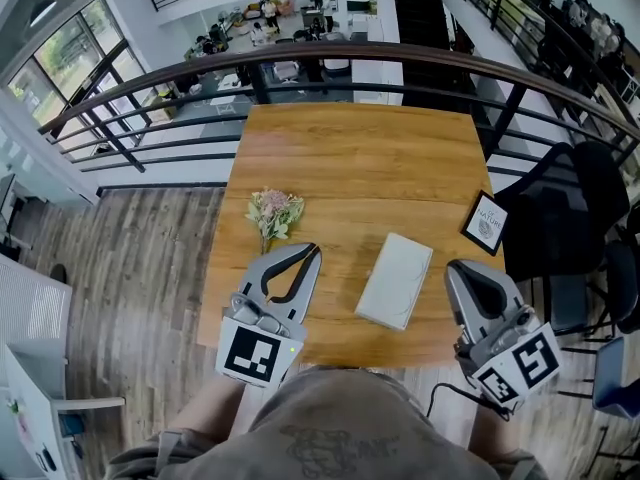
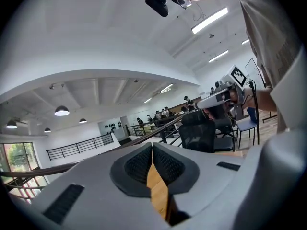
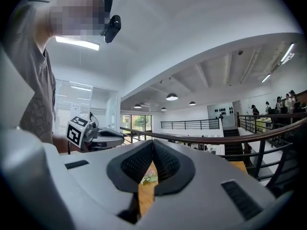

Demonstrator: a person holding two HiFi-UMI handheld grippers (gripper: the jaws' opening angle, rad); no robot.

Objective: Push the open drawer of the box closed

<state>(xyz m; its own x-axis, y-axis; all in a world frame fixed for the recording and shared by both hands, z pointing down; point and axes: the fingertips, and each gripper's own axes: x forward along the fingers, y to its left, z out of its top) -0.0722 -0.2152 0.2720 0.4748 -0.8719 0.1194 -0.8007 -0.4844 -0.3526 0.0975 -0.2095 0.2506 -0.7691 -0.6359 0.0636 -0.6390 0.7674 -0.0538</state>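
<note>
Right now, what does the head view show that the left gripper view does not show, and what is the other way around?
Only the head view shows the white box, the flower bunch and the framed card lying on the table. Only the left gripper view shows the ceiling lamps, and that the pads of the left claw meet with nothing between them. Both views show the right claw, the black chair and the railing.
</note>
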